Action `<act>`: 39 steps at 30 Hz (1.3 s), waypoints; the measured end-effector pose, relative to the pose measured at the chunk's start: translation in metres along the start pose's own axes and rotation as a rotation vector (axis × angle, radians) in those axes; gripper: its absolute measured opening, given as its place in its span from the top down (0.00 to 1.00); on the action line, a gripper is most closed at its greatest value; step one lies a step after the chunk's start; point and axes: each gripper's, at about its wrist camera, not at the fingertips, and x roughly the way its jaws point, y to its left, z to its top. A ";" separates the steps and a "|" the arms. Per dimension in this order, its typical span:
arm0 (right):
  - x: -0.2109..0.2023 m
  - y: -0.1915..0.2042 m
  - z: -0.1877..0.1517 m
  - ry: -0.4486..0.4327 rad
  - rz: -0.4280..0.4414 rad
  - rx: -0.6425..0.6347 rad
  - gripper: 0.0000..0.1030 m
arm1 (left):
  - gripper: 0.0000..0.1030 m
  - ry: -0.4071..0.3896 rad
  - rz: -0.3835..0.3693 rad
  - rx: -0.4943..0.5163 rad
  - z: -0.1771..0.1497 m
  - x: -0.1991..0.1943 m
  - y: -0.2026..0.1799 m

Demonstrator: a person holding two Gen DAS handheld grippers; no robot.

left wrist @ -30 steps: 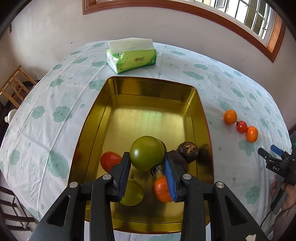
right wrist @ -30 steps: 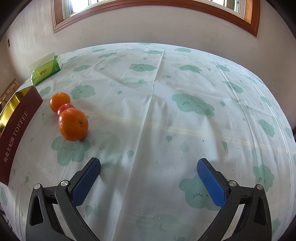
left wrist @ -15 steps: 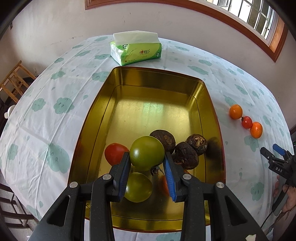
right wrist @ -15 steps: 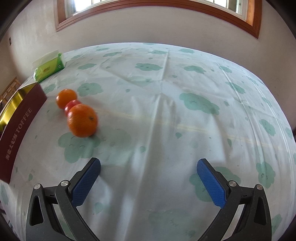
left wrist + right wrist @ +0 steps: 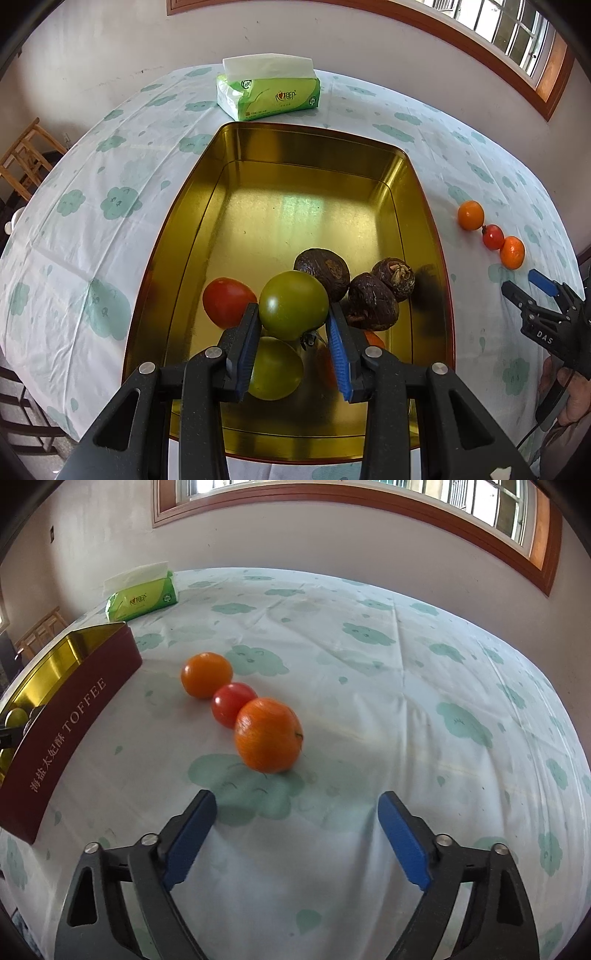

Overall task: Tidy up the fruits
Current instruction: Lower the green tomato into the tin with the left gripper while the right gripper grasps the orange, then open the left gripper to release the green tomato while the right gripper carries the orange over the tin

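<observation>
- Pinching a green tomato (image 5: 293, 309), the left gripper (image 5: 293, 325) holds it above the gold tin (image 5: 177, 266).
- Closing with nothing between its jaws, the right gripper (image 5: 297, 814) sits just short of the nearest orange (image 5: 269, 739).
- A cherry tomato (image 5: 232, 703) and a second orange (image 5: 205, 674) line up behind it on the tabletop (image 5: 406, 686).

2 green tomatoes (image 5: 293, 304), 3 oranges (image 5: 268, 734), 2 red tomatoes (image 5: 227, 301) – 3 brown fruits (image 5: 373, 301)
</observation>
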 end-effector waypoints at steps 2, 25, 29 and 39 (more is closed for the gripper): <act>0.001 0.003 0.004 0.000 0.019 0.001 0.32 | 0.69 0.001 -0.001 0.001 0.000 0.000 0.000; 0.015 0.007 0.026 -0.006 0.021 0.038 0.64 | 0.68 -0.005 0.014 0.037 -0.002 0.004 -0.003; 0.014 0.008 0.025 -0.006 0.019 0.039 0.64 | 0.68 -0.003 0.016 0.040 -0.002 0.003 -0.004; 0.003 0.010 0.022 -0.014 0.035 0.054 0.65 | 0.63 0.003 0.003 0.033 -0.002 0.004 -0.002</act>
